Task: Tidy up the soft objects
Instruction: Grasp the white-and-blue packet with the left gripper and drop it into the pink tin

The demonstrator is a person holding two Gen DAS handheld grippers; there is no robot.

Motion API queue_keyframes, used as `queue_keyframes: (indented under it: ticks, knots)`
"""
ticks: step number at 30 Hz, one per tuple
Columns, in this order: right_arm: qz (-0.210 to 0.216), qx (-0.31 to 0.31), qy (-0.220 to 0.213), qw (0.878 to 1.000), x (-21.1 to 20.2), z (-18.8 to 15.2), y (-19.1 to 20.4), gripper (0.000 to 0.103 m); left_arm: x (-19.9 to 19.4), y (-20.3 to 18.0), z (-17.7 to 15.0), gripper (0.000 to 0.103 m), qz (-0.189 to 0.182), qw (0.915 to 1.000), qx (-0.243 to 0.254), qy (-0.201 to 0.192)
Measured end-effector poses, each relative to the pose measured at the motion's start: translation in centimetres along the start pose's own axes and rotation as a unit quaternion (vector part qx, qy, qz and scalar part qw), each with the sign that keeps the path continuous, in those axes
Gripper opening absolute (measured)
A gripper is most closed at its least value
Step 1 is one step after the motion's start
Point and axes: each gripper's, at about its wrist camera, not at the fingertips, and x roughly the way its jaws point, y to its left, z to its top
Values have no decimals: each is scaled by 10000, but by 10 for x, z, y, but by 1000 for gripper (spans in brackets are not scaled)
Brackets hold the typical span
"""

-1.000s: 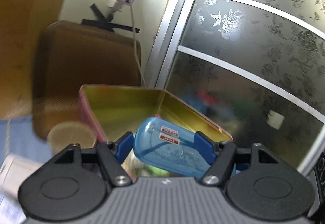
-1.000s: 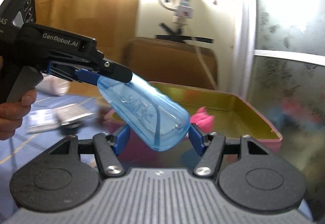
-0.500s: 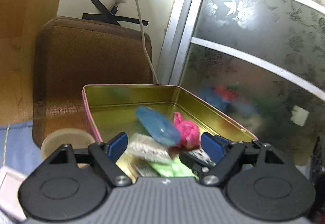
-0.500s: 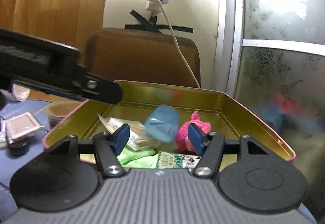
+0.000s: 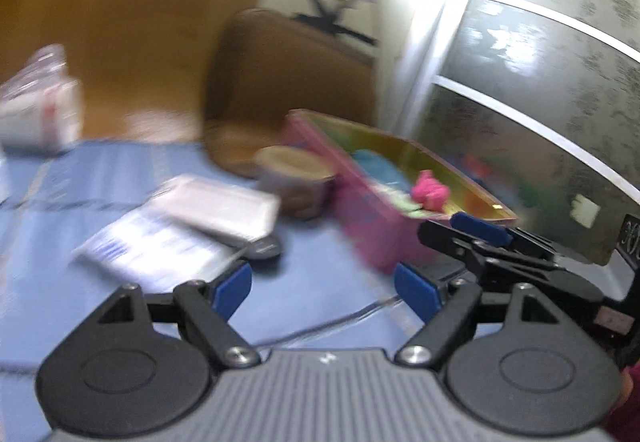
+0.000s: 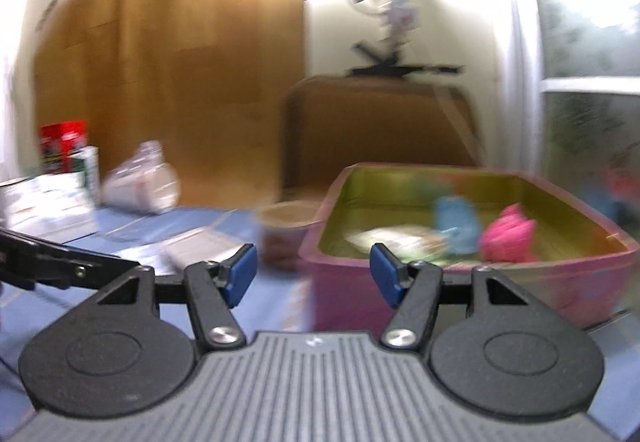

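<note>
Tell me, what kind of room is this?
Probably a lived-in home room, not a lab: a blue cloth-covered table with household clutter, a brown chair back, a frosted patterned sliding door, and a pink tin of soft items.

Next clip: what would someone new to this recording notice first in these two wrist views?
Probably the pink tin tray with its gold inside, at the right on the blue tablecloth, holding a bright pink plush and a blue pouch. Both the left gripper and the right gripper are open and empty in front of it. To the left lie blurred white packets, with a round tub beside the tray.
</note>
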Motion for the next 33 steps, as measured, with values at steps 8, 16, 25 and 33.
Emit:
queue_keyframes:
  ticks: [8,16,25,33]
  knots:
    - [1018,94,935,9904,45,-8,55,57,-37,73,-8,80,1131,9914,-568,-321]
    - [1594,-286,1551,9745,106,1,101,59,-48,120,-9,80,1378,9769,-1438,-773]
    - [1756,-536,1817,9661,139,1,128,71,-49,124,-10,81,1292,9747,-1594,-884]
    - [1853,-896,1715,9634,125,-2,134,11,-51,122,-13,80,1311,9742,-1575,-942]
